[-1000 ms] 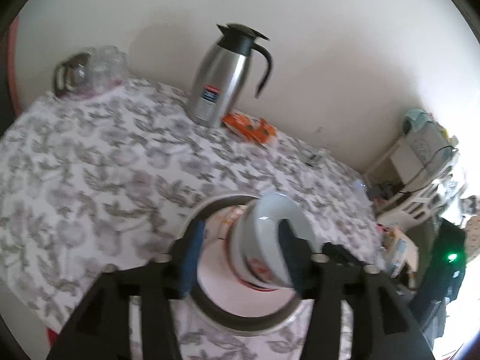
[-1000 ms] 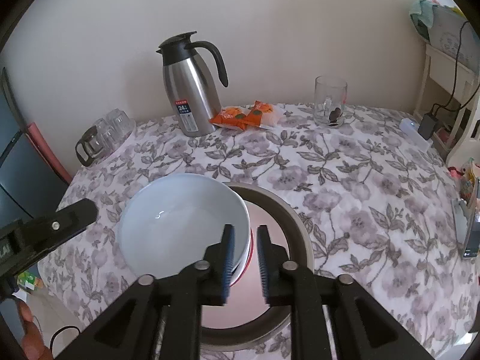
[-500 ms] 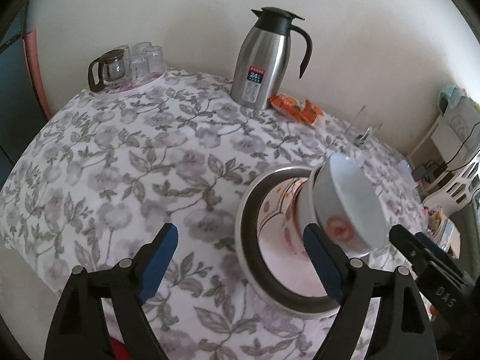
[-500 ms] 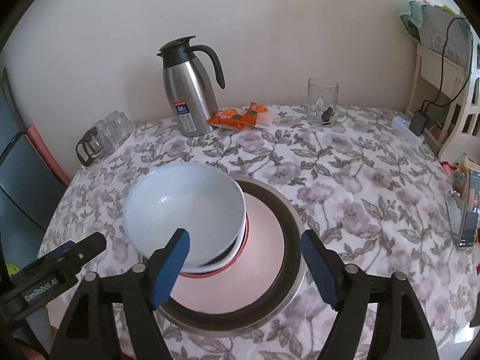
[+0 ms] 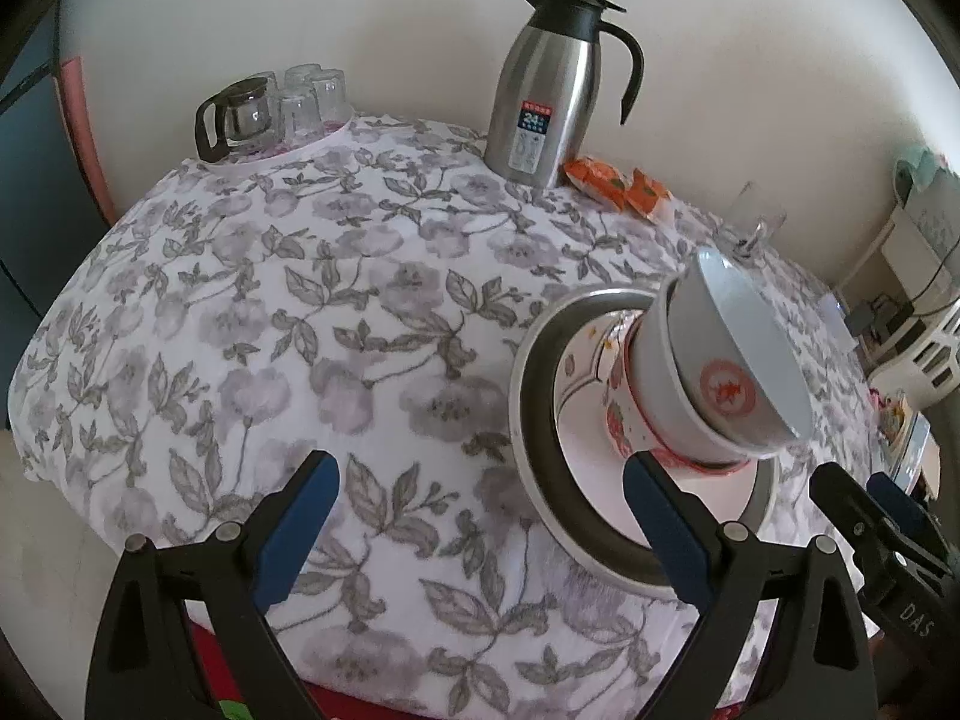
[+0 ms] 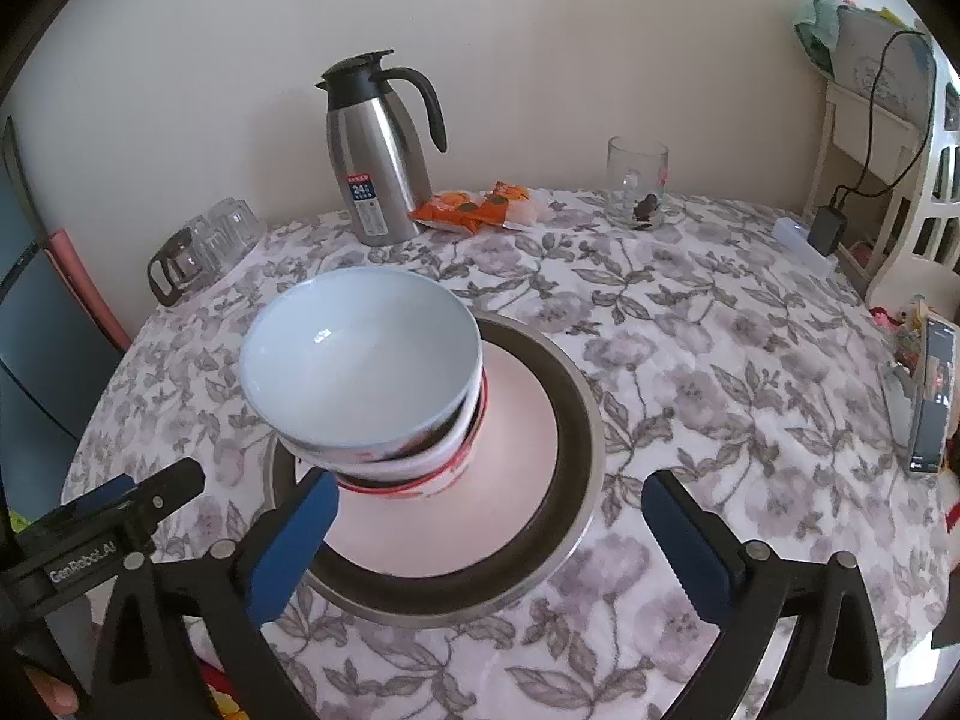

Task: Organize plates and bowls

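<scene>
A stack of nested bowls stands on a pale pink plate inside a metal-rimmed dish. The top bowl is white inside, with a red emblem on its side in the left wrist view. The dish rim shows right of centre there. My left gripper is open and empty, low at the table's near edge, left of the stack. My right gripper is open and empty, just in front of the dish, holding nothing.
A steel thermos jug stands at the back, with orange snack packets and a glass mug beside it. A glass teapot and cups sit at the back left. A phone leans at the right edge.
Both grippers have opened wide and let go of the top bowl. Both have drawn back toward the table's near edge. The bowl stack stays in the dish.
</scene>
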Demonstrator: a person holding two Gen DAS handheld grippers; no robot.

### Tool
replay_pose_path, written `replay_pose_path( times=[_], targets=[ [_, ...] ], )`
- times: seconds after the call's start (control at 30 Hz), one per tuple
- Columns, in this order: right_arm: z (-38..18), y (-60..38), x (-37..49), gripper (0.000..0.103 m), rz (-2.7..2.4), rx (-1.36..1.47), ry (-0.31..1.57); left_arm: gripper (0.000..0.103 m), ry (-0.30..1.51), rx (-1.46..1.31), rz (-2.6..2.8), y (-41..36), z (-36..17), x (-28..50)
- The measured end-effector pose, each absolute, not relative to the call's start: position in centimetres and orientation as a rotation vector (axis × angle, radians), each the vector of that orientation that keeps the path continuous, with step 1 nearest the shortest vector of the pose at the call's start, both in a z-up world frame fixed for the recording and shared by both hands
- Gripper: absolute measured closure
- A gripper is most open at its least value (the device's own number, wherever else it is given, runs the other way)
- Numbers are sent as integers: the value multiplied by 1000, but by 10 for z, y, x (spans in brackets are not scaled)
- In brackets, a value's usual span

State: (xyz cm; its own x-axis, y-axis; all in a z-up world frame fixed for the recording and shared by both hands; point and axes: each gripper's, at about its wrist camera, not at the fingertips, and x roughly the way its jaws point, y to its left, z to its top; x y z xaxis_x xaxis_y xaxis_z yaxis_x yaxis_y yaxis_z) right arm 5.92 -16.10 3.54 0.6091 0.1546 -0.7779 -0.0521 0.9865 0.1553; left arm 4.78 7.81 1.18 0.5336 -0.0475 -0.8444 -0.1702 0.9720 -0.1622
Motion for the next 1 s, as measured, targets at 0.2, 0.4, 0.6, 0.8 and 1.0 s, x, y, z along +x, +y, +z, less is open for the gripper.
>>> replay_pose_path(
  times=[0.2, 0.4, 0.6, 0.8, 1.0],
  targets=[
    [29, -167, 54, 0, 89, 121, 940, 7, 1055, -133, 66, 64, 10, 44],
    [24, -173, 47, 0, 74, 110, 957, 7, 1090, -121, 49, 59, 7, 39],
    [20, -175, 39, 0, 67, 105, 972, 7, 1090, -55, 96, 54, 8, 35],
    [17, -177, 34, 0, 60, 101, 981, 7, 1100, -49, 106, 56, 7, 32],
    [14, -175, 31, 0, 66, 92, 994, 7, 1113, -28, 109, 52, 5, 31]
  ],
)
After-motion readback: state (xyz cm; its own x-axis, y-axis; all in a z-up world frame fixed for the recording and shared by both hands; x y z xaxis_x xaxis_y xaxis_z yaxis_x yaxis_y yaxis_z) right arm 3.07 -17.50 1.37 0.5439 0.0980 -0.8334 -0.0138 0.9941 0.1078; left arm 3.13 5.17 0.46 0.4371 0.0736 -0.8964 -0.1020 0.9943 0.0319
